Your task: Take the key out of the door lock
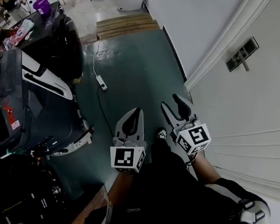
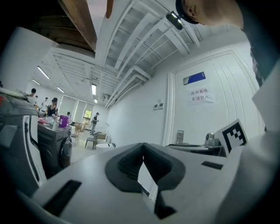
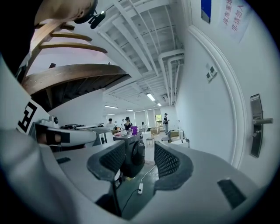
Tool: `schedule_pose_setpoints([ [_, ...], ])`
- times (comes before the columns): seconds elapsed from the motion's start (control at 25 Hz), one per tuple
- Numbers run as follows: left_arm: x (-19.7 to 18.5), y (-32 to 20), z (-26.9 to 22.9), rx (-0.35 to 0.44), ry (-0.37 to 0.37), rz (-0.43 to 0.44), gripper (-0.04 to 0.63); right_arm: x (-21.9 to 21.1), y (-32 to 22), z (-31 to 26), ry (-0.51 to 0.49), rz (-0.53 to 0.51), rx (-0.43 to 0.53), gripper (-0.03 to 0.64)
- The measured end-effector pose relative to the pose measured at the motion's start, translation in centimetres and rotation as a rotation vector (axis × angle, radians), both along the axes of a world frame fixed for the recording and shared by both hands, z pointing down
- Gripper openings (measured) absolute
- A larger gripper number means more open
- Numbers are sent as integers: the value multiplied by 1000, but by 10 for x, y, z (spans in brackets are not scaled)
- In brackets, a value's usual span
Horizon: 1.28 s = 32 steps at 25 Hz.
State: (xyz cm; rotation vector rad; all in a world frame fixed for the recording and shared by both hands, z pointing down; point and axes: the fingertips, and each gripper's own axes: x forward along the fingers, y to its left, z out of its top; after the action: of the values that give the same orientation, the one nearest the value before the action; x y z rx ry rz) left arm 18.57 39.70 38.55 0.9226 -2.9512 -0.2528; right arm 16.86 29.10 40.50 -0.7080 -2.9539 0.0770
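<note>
Low before the person, left gripper (image 1: pixel 139 111) has its jaws pressed together on nothing; right gripper (image 1: pixel 171 102) gapes, also empty. Farther along the white door (image 1: pixel 268 114), the door lock (image 1: pixel 242 54) sits well apart, key too small to discern; extraction apparently unstarted.

Paper sign (image 2: pixel 201 95) on door (image 2: pixel 197 127): "库房重地 非请勿入"

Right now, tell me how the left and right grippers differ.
The left gripper has its jaws together; the right gripper has its jaws apart. The right gripper is nearer the door handle; the left gripper is farther off. Both hold nothing.
</note>
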Motion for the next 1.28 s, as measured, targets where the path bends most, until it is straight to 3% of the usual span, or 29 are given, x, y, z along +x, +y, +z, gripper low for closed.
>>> schedule_pose_setpoints([
  [0.28,-67,-50,-13,-11,-3,-33,23,-69,-48,-15,-10,-31,-31,206],
  [0.56,-117,-118,-11,-41,1,19,23,-117,-119,-12,2,22,-72,204],
  [1.04,-164,-218,-11,-70,8,115,24,-152,-225,-10,7,127,-108,199],
  [1.28,-182,-250,-7,-87,3,146,24,-170,-253,-13,-21,141,-124,196],
])
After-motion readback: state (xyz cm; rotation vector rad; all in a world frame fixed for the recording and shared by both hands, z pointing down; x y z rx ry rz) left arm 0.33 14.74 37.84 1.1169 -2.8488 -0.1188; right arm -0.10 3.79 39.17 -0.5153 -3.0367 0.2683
